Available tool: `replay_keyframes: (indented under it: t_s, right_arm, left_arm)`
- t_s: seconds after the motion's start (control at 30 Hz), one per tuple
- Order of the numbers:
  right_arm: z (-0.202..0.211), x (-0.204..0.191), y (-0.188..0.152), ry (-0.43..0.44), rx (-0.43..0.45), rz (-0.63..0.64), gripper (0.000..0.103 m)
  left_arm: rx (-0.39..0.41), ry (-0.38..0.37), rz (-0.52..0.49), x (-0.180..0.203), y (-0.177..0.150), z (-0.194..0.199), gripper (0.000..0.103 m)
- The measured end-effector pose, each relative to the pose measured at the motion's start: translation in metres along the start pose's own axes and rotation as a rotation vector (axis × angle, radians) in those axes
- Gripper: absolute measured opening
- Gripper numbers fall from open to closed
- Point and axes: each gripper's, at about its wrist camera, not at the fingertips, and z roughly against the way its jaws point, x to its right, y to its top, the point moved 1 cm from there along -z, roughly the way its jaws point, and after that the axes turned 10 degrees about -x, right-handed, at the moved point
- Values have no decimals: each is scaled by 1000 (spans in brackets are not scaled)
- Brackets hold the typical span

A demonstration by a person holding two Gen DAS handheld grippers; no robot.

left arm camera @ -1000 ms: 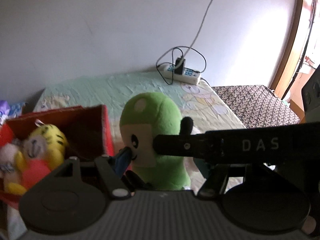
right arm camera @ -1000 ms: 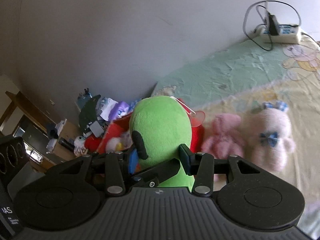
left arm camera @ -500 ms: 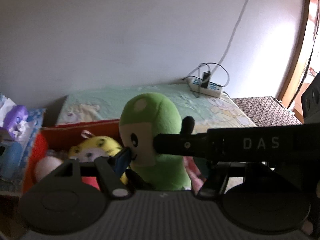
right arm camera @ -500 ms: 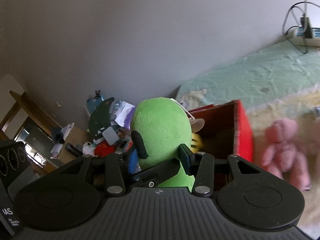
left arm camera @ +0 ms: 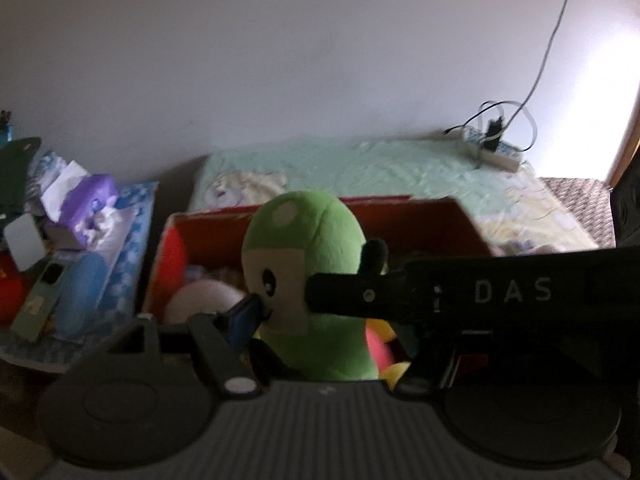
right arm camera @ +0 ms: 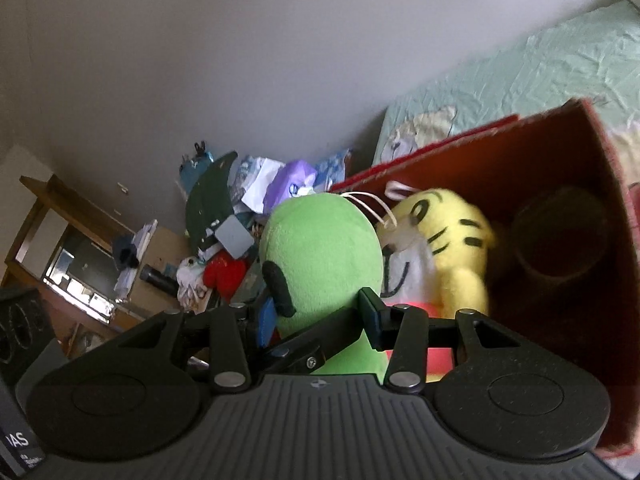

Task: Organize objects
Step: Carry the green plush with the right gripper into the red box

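Observation:
A green plush toy with a pale face is held by both grippers above the red box. My left gripper is shut on it from the front. My right gripper is shut on its back. The right gripper's finger crosses the left wrist view as a black bar marked DAS. In the red box lie a yellow striped plush, a white plush and a dark round container.
The box stands on a bed with a pale green sheet. A power strip with cables lies at the bed's far end. Left of the box is a cluttered table with a purple tissue pack, bottles and papers.
Both grippers have carried the green plush leftward, from over the bed to over the open red box. The pink and white plush toys on the bed have left the right wrist view.

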Motion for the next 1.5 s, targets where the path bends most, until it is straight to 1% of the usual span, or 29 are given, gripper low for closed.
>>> replay_keyframes:
  t_s: [0.1,0.3,0.43,0.5,0.57,0.63,0.7,0.77,0.9,1.0,1.1,1.17,1.23,1.33,1.5]
  right_arm:
    - [-7,-2,3,10,-26,20,47]
    - [-19,-1,8,20,-67,82,47]
    - [-24,10,10,39,-96,66,48]
    - [-23,16,12,59,-108,42,53]
    - [-23,21,13,79,-135,9,65]
    - [-23,24,12,103,-149,-31,66]
    - [-19,21,10,101,-141,-19,67]
    - [-11,16,10,77,-126,10,66]
    - [3,10,11,60,-83,36,66]
    - [13,10,10,44,-54,29,66]
    - [21,11,7,30,-26,16,62]
    - [25,11,4,10,-10,15,50]
    - [27,10,1,-7,8,18,46]
    - [37,9,-5,-9,45,23,46]
    - [52,2,-12,-61,109,48,46]
  left_arm:
    - [-24,-5,27,-12,-5,-5,70]
    - [-27,15,68,-25,-9,-9,70]
    - [-36,44,69,-23,-7,-12,71]
    - [-51,48,74,-22,-6,-18,71]
    - [-58,48,82,-22,-5,-22,73]
    - [-77,46,70,-19,-4,-27,81]
    - [-84,60,55,-15,-5,-29,82]
    - [-79,74,38,-13,-5,-28,82]
    - [-69,68,48,-16,-5,-21,82]
    - [-47,61,54,-18,-5,-11,87]
    - [-34,57,55,-18,-6,-4,88]
    - [-24,62,50,-16,-7,1,85]
    - [-21,66,47,-13,-7,5,83]
    - [-8,70,42,-11,-8,14,82]
    - [20,59,26,-5,-7,30,82]
